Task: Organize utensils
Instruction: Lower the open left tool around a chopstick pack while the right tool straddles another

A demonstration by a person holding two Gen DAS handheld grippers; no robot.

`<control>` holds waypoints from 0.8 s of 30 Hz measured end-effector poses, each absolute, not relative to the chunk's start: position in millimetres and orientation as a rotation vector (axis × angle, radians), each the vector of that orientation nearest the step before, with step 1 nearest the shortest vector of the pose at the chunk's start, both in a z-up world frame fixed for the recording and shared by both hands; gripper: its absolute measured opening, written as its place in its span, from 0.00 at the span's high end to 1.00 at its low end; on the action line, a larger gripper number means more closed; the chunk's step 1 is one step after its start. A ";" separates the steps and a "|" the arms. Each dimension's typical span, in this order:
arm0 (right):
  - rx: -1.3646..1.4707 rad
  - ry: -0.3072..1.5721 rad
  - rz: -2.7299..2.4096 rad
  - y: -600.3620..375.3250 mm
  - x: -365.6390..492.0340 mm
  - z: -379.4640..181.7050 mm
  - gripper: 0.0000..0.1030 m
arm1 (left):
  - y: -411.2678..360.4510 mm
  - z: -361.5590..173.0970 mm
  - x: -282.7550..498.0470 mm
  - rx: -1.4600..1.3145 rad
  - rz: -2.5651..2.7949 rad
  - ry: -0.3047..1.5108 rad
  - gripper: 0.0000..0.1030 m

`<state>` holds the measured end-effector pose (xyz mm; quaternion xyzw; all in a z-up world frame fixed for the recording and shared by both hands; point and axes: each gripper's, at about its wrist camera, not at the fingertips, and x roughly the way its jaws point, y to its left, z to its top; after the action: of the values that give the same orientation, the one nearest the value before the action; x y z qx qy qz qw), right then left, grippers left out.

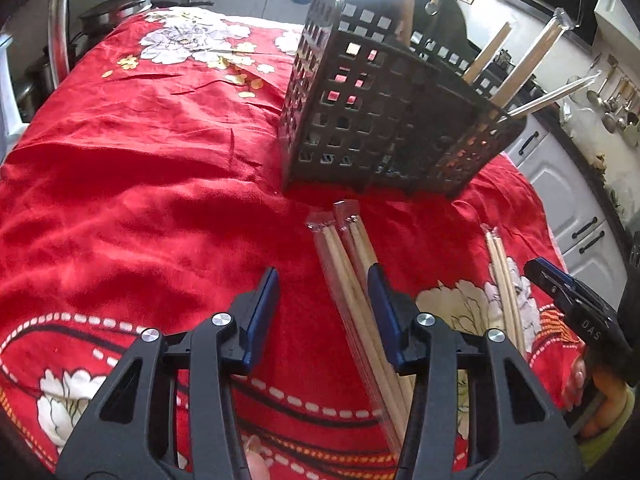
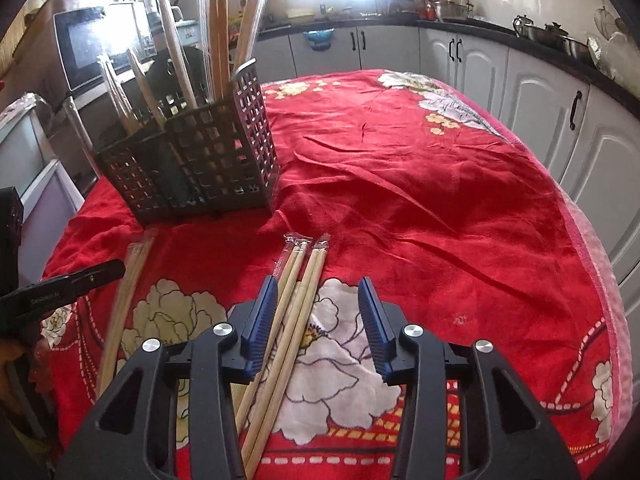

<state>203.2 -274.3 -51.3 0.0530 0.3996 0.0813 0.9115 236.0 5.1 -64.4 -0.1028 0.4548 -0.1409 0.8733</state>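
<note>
A dark perforated utensil caddy [image 1: 380, 120] [image 2: 200, 160] stands on the red floral cloth [image 1: 140, 200] [image 2: 420, 200], with several wrapped chopstick packs upright in it. Two wrapped chopstick packs [image 1: 344, 264] lie on the cloth between the fingers of my left gripper [image 1: 324, 284], close against its right pad; the jaws stand open and the pads do not press on them. Two more wrapped packs [image 2: 304, 272] lie between the fingers of my right gripper [image 2: 320, 292], beside its left pad, and its jaws are also open. Each gripper shows at the edge of the other's view.
White kitchen cabinets [image 2: 540, 112] and a dark counter with pots run along the right. A microwave [image 2: 84, 44] sits behind the caddy. A person's hand [image 1: 600, 392] holds the right gripper. The cloth is wrinkled and drops off at the table's rounded edge.
</note>
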 end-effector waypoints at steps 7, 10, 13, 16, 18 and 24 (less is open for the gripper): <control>0.099 0.866 0.178 -269.3 218.7 -61.3 0.65 | -0.4 -68.3 248.8 -0.181 -0.275 0.966 0.66; 0.096 0.884 0.181 -267.8 224.1 -65.7 0.66 | -3.8 -68.4 254.5 -0.166 -0.270 0.972 0.67; 0.101 0.893 0.183 -267.3 227.3 -68.9 0.66 | -5.5 -69.0 260.0 -0.163 -0.269 0.976 0.67; 0.104 0.896 0.185 -267.6 231.3 -70.7 0.66 | -7.0 -69.6 265.3 -0.162 -0.270 0.978 0.67; 0.105 0.898 0.186 -267.8 235.3 -71.5 0.66 | -8.2 -69.9 266.7 -0.166 -0.270 0.976 0.69; 0.122 0.904 0.187 -268.2 247.0 -74.1 0.70 | -5.0 -71.3 273.1 -0.214 -0.277 0.974 0.78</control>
<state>247.0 -268.2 -74.1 0.0589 0.4357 0.0899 0.8937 273.1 -5.0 -71.3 -0.1022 0.4656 -0.1324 0.8690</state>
